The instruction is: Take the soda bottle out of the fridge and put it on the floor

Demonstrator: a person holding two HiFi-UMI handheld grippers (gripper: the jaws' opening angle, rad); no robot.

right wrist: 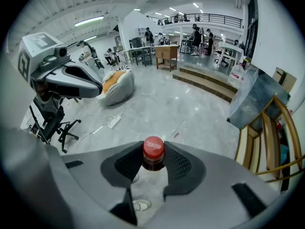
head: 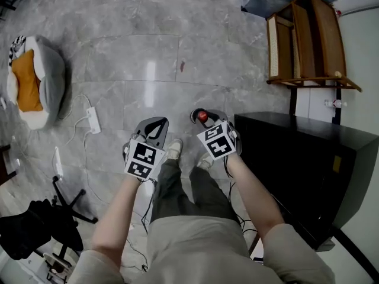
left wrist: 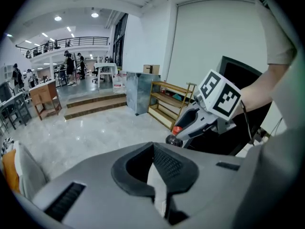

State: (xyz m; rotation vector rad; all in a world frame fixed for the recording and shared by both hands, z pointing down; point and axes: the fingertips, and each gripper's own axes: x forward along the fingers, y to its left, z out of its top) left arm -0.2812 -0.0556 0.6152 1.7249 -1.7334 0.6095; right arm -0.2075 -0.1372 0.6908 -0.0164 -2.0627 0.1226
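The soda bottle (right wrist: 153, 148) has a red cap and dark contents. My right gripper (right wrist: 153, 157) is shut on its neck just under the cap. In the head view the bottle (head: 202, 116) hangs above the grey floor, in front of the person's shoes, with the right gripper (head: 207, 120) around it. The black fridge (head: 296, 158) stands just to the right. My left gripper (head: 157, 123) is level with the right one and a little to its left. Its jaws (left wrist: 153, 146) meet at the tips with nothing between them. From the left gripper view the bottle cap (left wrist: 177, 130) shows under the right gripper (left wrist: 187, 126).
A wooden shelf (head: 308, 40) stands beyond the fridge. A grey and orange cushion bed (head: 32, 81) lies at the far left. A white power strip (head: 93, 119) and cables lie on the floor. An office chair base (head: 71, 203) is at the lower left.
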